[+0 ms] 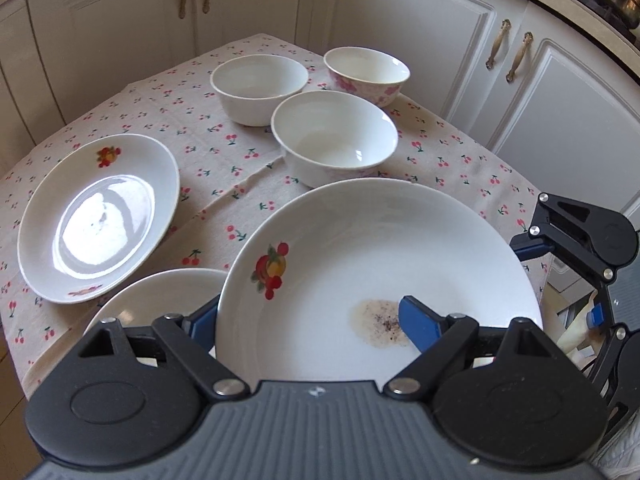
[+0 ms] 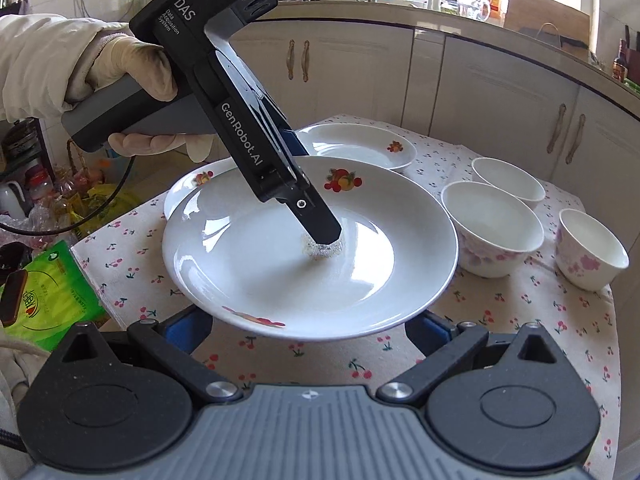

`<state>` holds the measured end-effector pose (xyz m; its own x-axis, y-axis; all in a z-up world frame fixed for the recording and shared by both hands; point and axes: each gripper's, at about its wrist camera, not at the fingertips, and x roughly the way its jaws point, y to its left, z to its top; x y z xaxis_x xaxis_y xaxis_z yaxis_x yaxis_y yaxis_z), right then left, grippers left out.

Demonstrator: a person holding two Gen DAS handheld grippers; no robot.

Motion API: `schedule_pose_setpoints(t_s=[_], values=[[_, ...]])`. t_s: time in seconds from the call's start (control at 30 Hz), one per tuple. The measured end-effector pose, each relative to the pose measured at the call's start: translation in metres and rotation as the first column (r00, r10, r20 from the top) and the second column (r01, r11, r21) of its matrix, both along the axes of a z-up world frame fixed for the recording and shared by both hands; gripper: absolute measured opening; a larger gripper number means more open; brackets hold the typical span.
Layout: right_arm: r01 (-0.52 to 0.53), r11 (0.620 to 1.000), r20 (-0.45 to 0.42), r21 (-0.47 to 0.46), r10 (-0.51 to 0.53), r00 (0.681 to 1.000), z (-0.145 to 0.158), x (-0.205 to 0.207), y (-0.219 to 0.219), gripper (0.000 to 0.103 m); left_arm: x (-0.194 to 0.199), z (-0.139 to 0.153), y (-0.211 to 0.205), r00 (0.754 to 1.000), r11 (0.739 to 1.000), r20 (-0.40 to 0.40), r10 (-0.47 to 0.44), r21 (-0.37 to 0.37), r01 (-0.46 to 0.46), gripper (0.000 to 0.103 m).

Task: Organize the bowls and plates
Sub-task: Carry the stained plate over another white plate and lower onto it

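Left hand-held gripper (image 1: pixel 308 320) clamps the rim of a white ceramic fruit-print plate (image 1: pixel 380 260), one blue pad inside, one beneath. Right hand-held gripper (image 2: pixel 310 330), jaws wide, sits beneath the plate's near rim; whether its pads press, cannot tell. Three bowls (image 1: pixel 336 136) stand beyond on the cherry-print worktop (image 1: pixel 224 168).

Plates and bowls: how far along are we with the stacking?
Nothing looks stacked yet. In hand: the left gripper grips the big plate, one finger inside and one outside its rim; it partly hides a second plate. Left to do: a third plate lies apart, and the three bowls stand singly on the cloth.
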<state>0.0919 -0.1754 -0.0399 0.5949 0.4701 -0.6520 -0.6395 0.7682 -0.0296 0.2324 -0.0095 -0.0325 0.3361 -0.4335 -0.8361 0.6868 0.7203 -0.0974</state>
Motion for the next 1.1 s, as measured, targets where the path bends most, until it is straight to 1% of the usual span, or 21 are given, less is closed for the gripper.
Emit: schedule_pose_setpoints(t_s=[0.27,0.47,0.77,1.1], values=[[-0.07,0.998,-0.007,-0.003,0.07,0.998,0.001,0.014,0.036,0.103,0.001,0.003,0.044,0.996,0.996,0.012,0.084,-0.009,-0.084,0.09],[-0.1,0.995,-0.026,-0.018,0.1,0.995,0.0,0.024,0.056,0.103,0.005,-0.001,0.065,0.993,0.993,0.005,0.117,-0.018,-0.117,0.09],[-0.1,0.994,-0.056,-0.043,0.097,0.994,0.0,0.037,0.07,0.103,0.016,-0.009,0.078,0.992,0.991,-0.014,0.129,-0.032,-0.129,0.09],[-0.092,0.994,-0.074,-0.063,0.087,0.993,0.0,0.04,0.077,0.103,0.022,-0.021,0.082,0.99,0.99,-0.04,0.134,-0.034,-0.136,0.09]])
